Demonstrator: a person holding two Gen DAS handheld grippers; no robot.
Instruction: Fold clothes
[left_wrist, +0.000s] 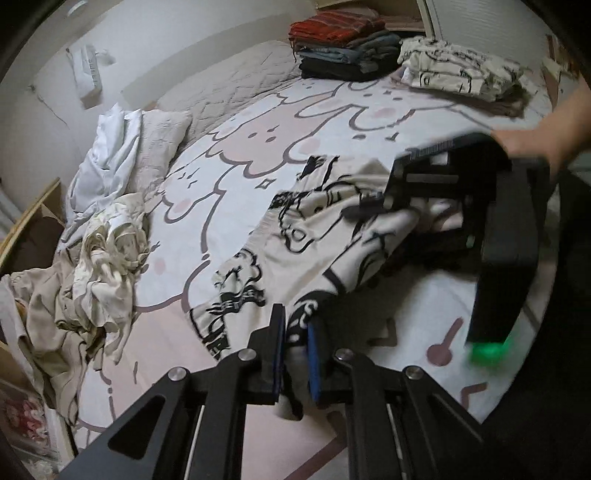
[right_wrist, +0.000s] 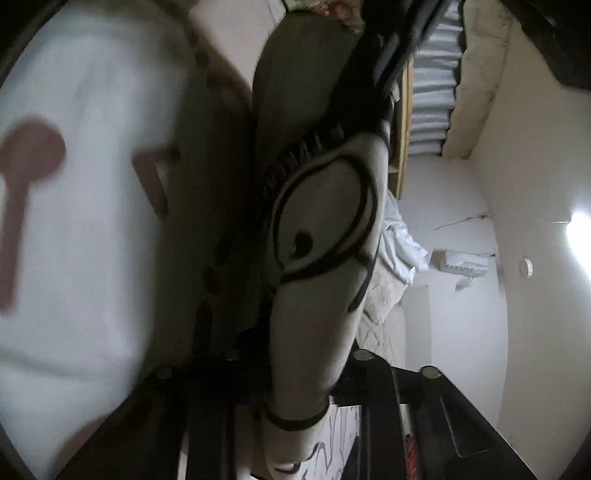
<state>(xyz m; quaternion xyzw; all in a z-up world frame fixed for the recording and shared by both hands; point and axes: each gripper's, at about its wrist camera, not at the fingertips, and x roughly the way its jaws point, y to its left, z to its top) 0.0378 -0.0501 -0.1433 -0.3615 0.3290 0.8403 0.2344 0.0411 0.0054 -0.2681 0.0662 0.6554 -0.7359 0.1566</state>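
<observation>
A cream garment with black cartoon print (left_wrist: 295, 243) lies half lifted on the bed. My left gripper (left_wrist: 297, 354) is shut on its near edge, blue pads pinching the cloth. My right gripper (left_wrist: 373, 206) comes in from the right, held by a hand, and is shut on the garment's far part. In the right wrist view the same printed cloth (right_wrist: 325, 229) hangs between the fingers and fills the middle; the right gripper (right_wrist: 299, 373) is mostly hidden by it.
The bed sheet (left_wrist: 240, 155) has pink cartoon shapes. A heap of unfolded cream clothes (left_wrist: 92, 280) lies at left. A stack of folded dark and red clothes (left_wrist: 343, 44) and folded printed clothes (left_wrist: 461, 70) sit at the far end.
</observation>
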